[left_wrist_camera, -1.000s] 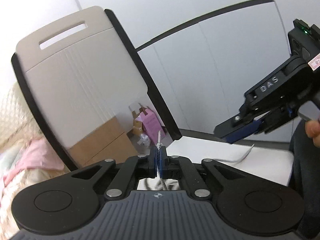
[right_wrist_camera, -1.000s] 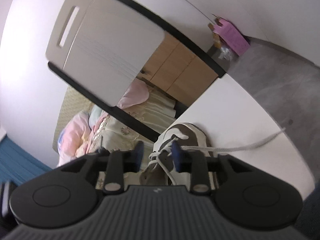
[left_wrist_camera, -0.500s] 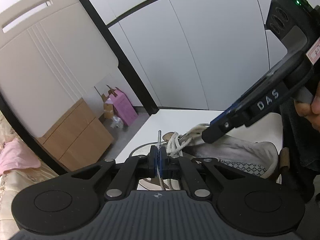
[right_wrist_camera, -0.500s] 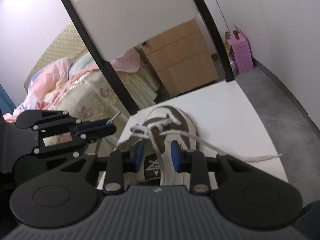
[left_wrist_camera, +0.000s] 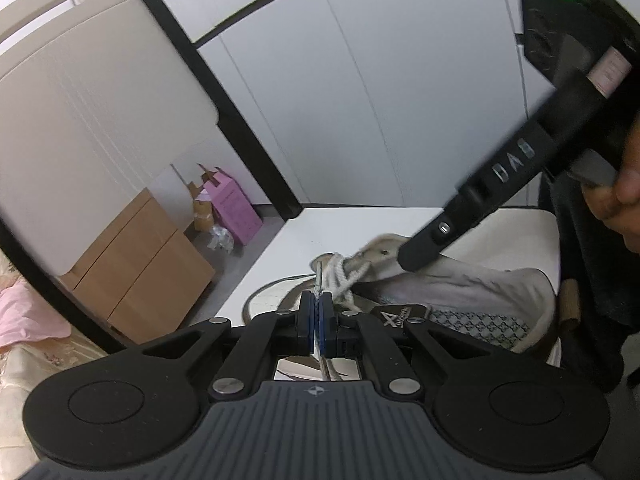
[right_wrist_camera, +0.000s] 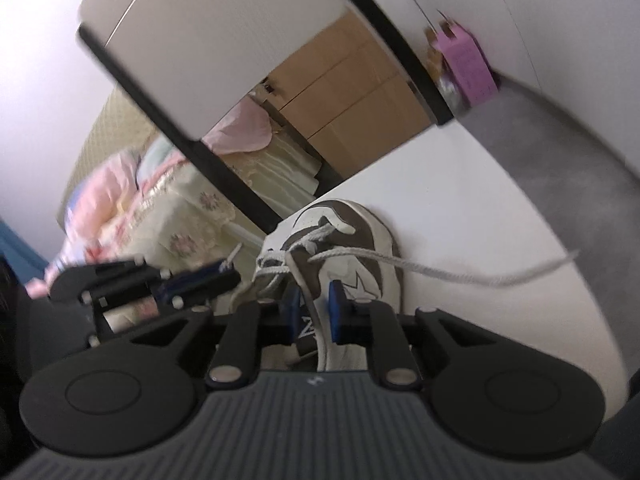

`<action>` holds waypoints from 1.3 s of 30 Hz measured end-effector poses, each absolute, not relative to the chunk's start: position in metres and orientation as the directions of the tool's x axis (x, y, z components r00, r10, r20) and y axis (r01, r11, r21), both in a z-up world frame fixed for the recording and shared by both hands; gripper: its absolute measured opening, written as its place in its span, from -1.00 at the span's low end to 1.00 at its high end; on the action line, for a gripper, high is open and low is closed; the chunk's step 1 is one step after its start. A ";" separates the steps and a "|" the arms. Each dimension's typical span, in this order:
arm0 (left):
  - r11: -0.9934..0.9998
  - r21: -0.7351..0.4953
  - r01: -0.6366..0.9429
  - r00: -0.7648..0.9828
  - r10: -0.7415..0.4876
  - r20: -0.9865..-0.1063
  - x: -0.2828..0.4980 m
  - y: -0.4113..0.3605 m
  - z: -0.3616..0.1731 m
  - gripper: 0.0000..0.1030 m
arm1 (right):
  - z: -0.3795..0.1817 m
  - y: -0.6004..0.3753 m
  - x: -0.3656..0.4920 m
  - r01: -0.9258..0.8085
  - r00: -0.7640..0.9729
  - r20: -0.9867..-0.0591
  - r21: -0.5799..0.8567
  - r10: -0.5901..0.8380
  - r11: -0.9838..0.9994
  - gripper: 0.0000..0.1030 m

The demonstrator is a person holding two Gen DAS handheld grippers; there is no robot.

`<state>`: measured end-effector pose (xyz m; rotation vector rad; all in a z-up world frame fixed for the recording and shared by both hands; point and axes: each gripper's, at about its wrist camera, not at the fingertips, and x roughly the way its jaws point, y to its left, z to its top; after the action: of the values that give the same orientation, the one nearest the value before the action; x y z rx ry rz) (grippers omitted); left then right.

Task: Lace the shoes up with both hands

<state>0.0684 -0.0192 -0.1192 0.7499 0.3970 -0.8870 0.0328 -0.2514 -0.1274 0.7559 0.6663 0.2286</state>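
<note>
A white and brown sneaker (right_wrist_camera: 360,236) lies on the white table (right_wrist_camera: 480,208), toe pointing away. My left gripper (left_wrist_camera: 319,308) is shut on a white lace end (left_wrist_camera: 319,280), whose tip sticks up above the pads. In the right wrist view the left gripper (right_wrist_camera: 224,276) hovers left of the shoe. My right gripper (right_wrist_camera: 313,308) sits low over the shoe's opening. Its jaws are closing, with the brown tongue (right_wrist_camera: 308,300) between them and a small gap still showing. The other lace (right_wrist_camera: 440,272) trails loose to the right. In the left wrist view the right gripper (left_wrist_camera: 416,256) reaches down onto the shoe (left_wrist_camera: 460,292).
A beige panel with a black frame (left_wrist_camera: 100,100) stands beyond the table's far edge. Behind it are a wooden cabinet (left_wrist_camera: 152,260), a pink box (left_wrist_camera: 236,212) on the grey floor and a bed with floral bedding (right_wrist_camera: 160,216). A hand (left_wrist_camera: 624,196) holds the right gripper.
Both grippers have tipped down toward the shoe, which now fills more of each view. The right gripper's jaws have narrowed around the tongue. The left gripper stays shut on the lace end.
</note>
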 end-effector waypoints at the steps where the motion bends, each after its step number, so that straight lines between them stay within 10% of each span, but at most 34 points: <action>1: 0.399 0.422 0.814 0.580 -0.549 -0.601 0.068 -0.020 -0.120 -0.95 | -0.130 -0.255 0.033 0.055 0.772 -0.467 0.726 0.432 0.686 -0.68; 39: 0.143 0.644 0.751 0.593 -0.575 -0.563 0.044 -0.045 -0.151 -0.95 | -0.154 -0.277 0.041 0.100 0.770 -0.413 0.831 0.486 0.548 -0.65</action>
<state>0.0444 -0.0447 -0.1513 1.0548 0.1990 -0.9655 0.0415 -0.2766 -0.1541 0.9809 0.6767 0.2503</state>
